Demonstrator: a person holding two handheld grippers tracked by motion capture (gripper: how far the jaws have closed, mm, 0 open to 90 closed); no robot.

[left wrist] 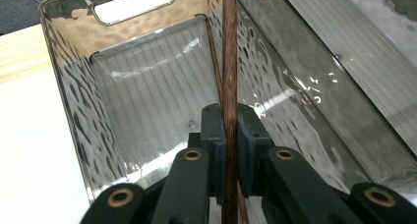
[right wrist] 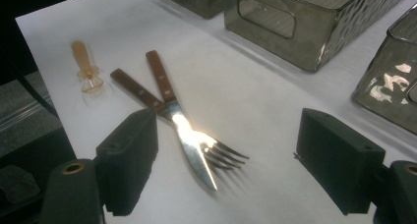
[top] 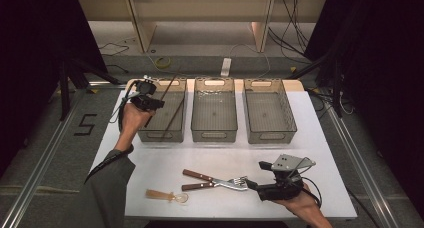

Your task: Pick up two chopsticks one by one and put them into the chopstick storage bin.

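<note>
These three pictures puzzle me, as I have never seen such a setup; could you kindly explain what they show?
A person at a white table holds a two-jaw gripper in each hand. One picture looks down from above; the other two come from cameras riding on the grippers. The left gripper is shut on a brown chopstick over the left bin of three clear bins. The right gripper is open, aimed at a crossed knife and fork. A small amber spoon lies nearby.
</note>
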